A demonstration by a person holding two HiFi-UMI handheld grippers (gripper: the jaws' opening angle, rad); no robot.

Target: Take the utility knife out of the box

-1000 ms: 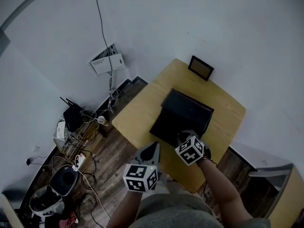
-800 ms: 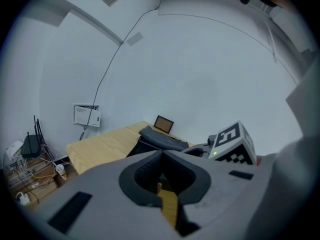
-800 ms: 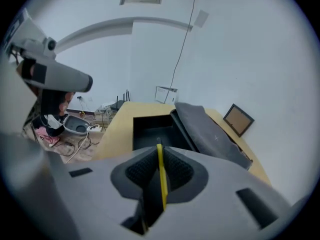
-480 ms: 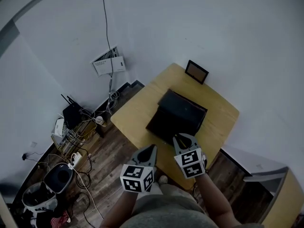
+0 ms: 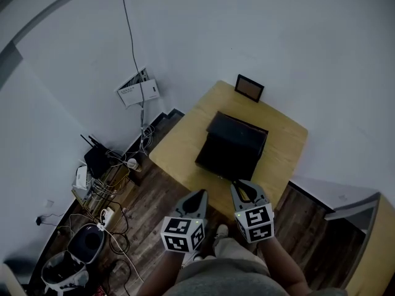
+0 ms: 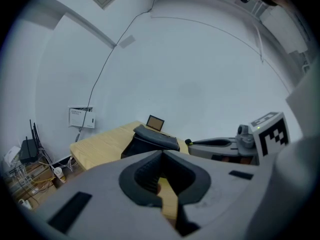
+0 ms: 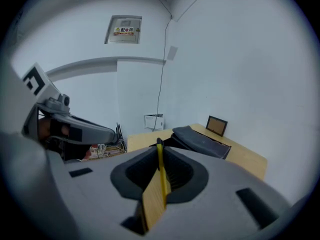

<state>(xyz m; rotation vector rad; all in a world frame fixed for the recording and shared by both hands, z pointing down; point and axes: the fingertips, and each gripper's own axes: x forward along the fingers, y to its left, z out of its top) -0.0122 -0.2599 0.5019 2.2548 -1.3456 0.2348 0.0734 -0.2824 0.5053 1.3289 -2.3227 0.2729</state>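
The black box (image 5: 233,145) lies open on the wooden table (image 5: 185,147); it also shows in the left gripper view (image 6: 150,139) and the right gripper view (image 7: 200,140). My right gripper (image 5: 239,187) hovers at the table's near edge, shut on the thin yellow-and-black utility knife (image 7: 160,176), which stands on edge between the jaws. The left gripper view catches that gripper (image 6: 192,142) with the knife's tip (image 6: 188,142) poking out. My left gripper (image 5: 199,195) hangs beside it over the floor, jaws together, with nothing in it (image 6: 162,154).
A small framed picture (image 5: 249,87) stands at the table's far edge. On the floor to the left lie tangled cables and a router (image 5: 97,159), with a bin (image 5: 58,267) further left. A white panel (image 5: 139,91) hangs on the wall.
My right gripper has lifted away from the box and drawn back towards me with the knife. The left gripper has drifted slightly back too.
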